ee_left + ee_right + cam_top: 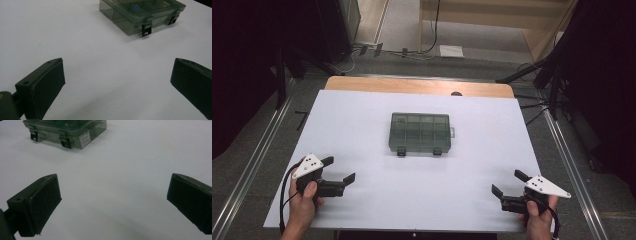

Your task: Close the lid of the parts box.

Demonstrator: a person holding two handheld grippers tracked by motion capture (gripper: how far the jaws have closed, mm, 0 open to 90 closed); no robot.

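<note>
Your left gripper [341, 169] and right gripper [507, 182] sit released, jaws wide, grasping nothing. Both flank the latched compartment box [420, 132], well apart. Looks like a neutral start pose.

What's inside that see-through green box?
The box is shut, its two black latches down. Through the tinted lid, dividers split it into compartments, and something small and blue shows. Anything else in there is too dim to tell.

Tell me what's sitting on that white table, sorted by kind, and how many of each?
Clear grey compartment box, lid shut with two black latches: 1
Hand-held grippers, both with jaws spread: 2 (left gripper, right gripper)
Total: 3
</note>
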